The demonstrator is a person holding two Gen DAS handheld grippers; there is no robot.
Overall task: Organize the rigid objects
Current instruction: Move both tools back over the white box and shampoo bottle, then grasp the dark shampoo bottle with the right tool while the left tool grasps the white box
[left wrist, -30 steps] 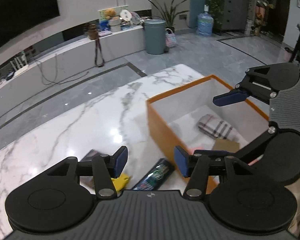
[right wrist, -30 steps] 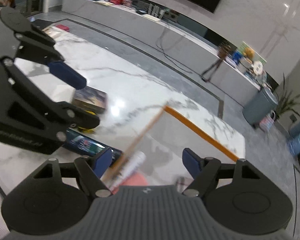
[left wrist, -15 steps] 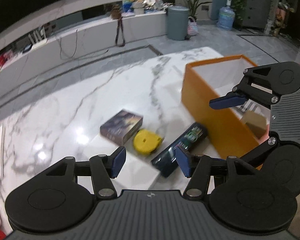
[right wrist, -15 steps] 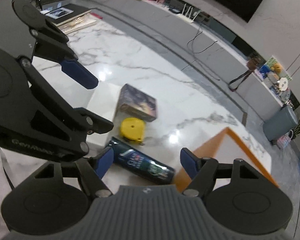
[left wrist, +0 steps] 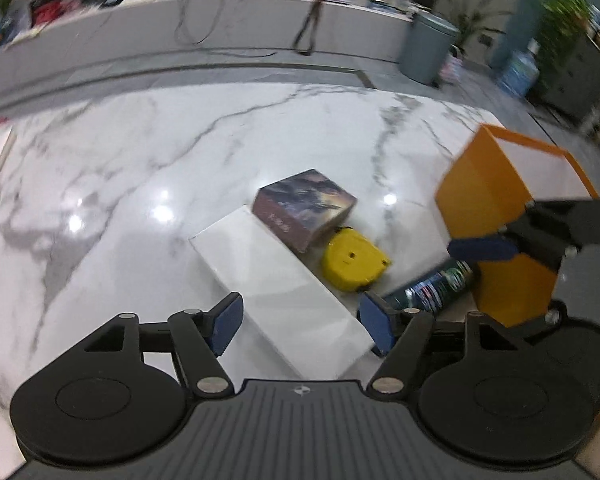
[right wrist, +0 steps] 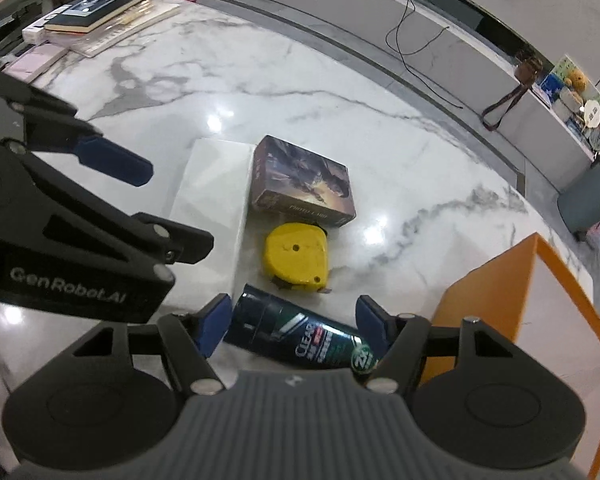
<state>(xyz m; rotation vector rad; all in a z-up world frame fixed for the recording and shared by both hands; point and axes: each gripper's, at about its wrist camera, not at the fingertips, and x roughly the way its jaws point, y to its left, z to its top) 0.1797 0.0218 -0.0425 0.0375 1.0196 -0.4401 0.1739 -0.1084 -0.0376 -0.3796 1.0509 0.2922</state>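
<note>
Several items lie on the marble table [left wrist: 140, 168]: a long white box [left wrist: 284, 296], a dark picture box [left wrist: 306, 204], a yellow tape measure [left wrist: 354, 260] and a dark green bottle [left wrist: 436, 286] on its side. My left gripper [left wrist: 300, 326] hovers over the white box's near end. Its jaws are opening and the pads touch nothing. My right gripper [right wrist: 294, 324] hangs over the bottle [right wrist: 300, 338]. Its jaws are closing with the bottle between them, and the pads are clear of it. The tape measure [right wrist: 296, 256] and picture box [right wrist: 304, 182] lie just beyond.
An orange open box [right wrist: 484, 304] stands right of the bottle, close to my right gripper. Books and papers [right wrist: 88, 4] are stacked at the table's far left corner. A grey bin [left wrist: 428, 52] stands on the floor beyond the table.
Both grippers swung left from the orange box to the loose items and came down closer to them. The left jaws widened; the right jaws narrowed.
</note>
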